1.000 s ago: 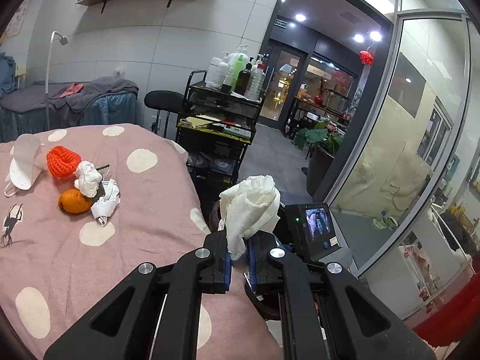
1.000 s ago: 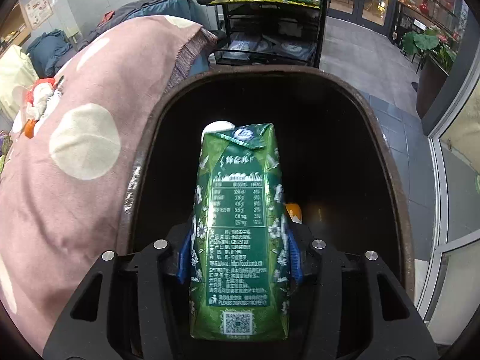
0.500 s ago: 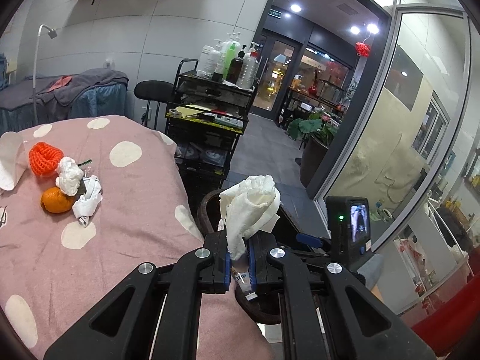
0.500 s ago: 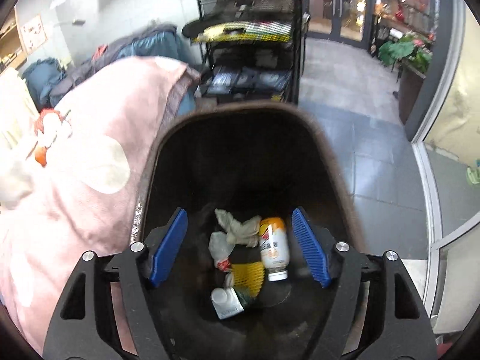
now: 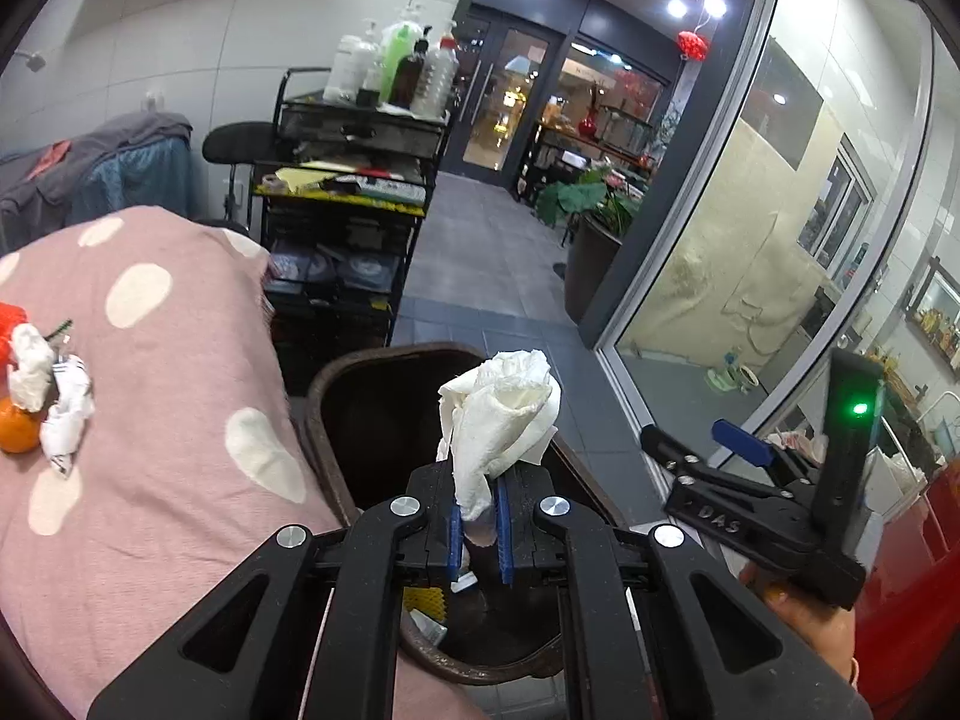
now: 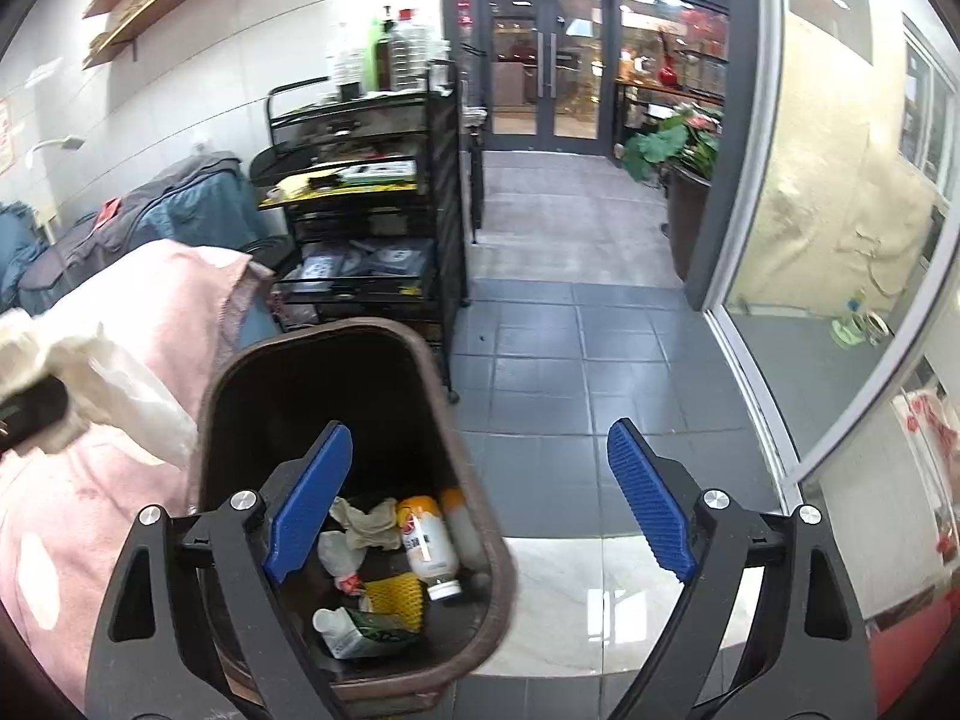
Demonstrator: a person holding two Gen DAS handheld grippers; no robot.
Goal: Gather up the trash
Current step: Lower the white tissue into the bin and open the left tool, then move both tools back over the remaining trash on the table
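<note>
A crumpled white tissue (image 5: 498, 414) is pinched between the left gripper (image 5: 478, 531) jaws above the brown bin (image 6: 252, 372); the right gripper (image 6: 480, 504), its jaws just opened wide, holds nothing; the green carton (image 6: 366, 633) lies inside the bin beside the pink spotted bedspread (image 5: 150, 420).

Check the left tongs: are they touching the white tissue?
Touching. The left wrist view shows the left tongs shut on the white tissue, blue pads pinching its lower end, above the brown bin.
</note>
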